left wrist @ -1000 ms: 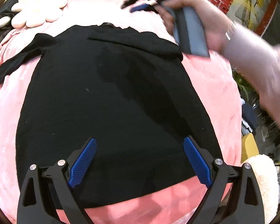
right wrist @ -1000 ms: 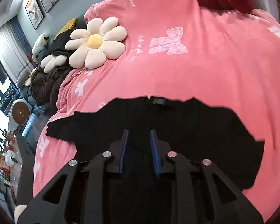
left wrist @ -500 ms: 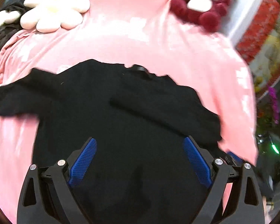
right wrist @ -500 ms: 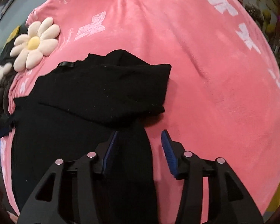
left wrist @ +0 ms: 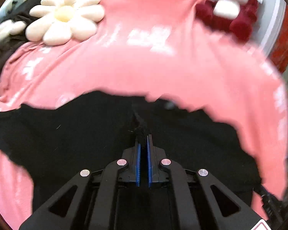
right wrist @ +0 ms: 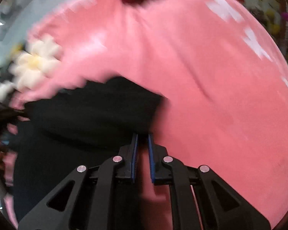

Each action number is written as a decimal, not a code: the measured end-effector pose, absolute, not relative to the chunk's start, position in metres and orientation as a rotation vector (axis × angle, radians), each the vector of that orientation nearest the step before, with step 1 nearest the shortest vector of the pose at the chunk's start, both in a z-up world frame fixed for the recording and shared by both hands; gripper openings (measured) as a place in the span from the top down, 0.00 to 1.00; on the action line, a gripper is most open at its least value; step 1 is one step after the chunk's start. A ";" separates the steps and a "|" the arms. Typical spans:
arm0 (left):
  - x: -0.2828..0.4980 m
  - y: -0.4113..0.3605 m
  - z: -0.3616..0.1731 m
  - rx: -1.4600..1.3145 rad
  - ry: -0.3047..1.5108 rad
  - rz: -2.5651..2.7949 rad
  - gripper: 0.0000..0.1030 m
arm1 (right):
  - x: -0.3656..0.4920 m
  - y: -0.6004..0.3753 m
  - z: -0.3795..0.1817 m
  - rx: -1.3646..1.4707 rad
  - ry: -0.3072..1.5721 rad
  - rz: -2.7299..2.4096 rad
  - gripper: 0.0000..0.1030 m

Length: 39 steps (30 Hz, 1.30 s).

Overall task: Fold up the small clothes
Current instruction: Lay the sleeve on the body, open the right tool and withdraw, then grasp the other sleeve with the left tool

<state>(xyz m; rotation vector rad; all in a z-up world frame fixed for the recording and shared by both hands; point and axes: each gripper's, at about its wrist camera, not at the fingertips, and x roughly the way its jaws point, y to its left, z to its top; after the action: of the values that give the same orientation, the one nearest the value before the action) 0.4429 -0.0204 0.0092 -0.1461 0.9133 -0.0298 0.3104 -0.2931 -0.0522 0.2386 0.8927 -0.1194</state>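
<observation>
A black garment (left wrist: 71, 134) lies spread across a pink blanket (left wrist: 163, 67) printed with white bows, covering what looks like a bed. The left gripper (left wrist: 143, 140) points down onto the middle of the cloth, its jaws clenched, the blue pads nearly meeting, with a small ridge of black fabric pinched up between their tips. The right gripper (right wrist: 143, 138) sits at the garment's right-hand edge (right wrist: 98, 111), where a folded-over flap ends against bare pink; its jaws have just been closing and stand only a narrow slit apart. A dark bit of fabric edge shows between the tips, with pink blanket visible farther back in the gap; the blur makes it hard to tell whether the pads actually press on the cloth. Beyond the garment, a cream daisy-shaped cushion (left wrist: 65, 17) with a yellow centre rests on the blanket's far left, and a dark red and white plush toy (left wrist: 232, 5) sits at the far right corner. Both views are smeared.
</observation>
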 end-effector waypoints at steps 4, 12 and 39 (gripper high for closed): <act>0.420 -0.017 -0.009 -0.104 0.915 0.013 0.96 | 0.291 -0.320 -0.060 0.386 0.902 -0.130 0.84; 0.407 -0.013 -0.012 -0.118 0.944 0.010 0.96 | 0.321 -0.273 -0.055 0.322 0.942 0.029 0.62; 0.356 0.271 -0.019 -0.823 0.880 0.260 0.37 | 0.155 -0.175 -0.033 0.183 0.940 0.031 0.51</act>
<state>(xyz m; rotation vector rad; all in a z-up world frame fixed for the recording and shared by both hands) 0.3559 0.2711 -0.0187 -0.8235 0.8804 0.2597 0.1554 -0.1751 -0.0329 0.1831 0.9405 0.0315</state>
